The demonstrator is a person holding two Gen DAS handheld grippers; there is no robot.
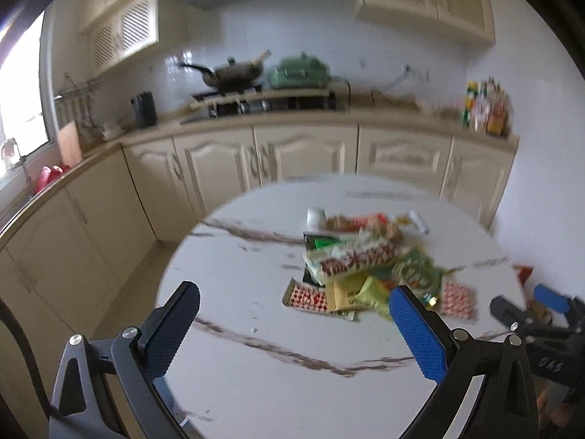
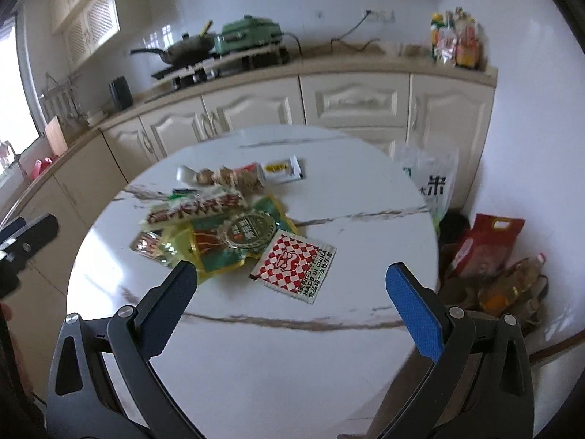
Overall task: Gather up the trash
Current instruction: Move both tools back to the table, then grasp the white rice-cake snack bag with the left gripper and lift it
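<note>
Trash pile: approach step, nothing held

Left wrist view: trash pile (image 1: 369,267) lies mid-tabletop (image 1: 237,366); left gripper (image 1: 292,314) fingers wide, empty.

Right wrist view: right gripper (image 2: 292,292) fingers wide, empty, near checkered packet (image 2: 292,267). Next: lower, close on one wrapper.

Crumpled wrappers (image 2: 234,226) heaped mid-table (image 2: 256,347)

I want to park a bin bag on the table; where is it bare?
The round white marble table is bare along its near edge, between the checkered red-and-white packet and both open grippers. The middle is crowded with the wrapper pile.
</note>
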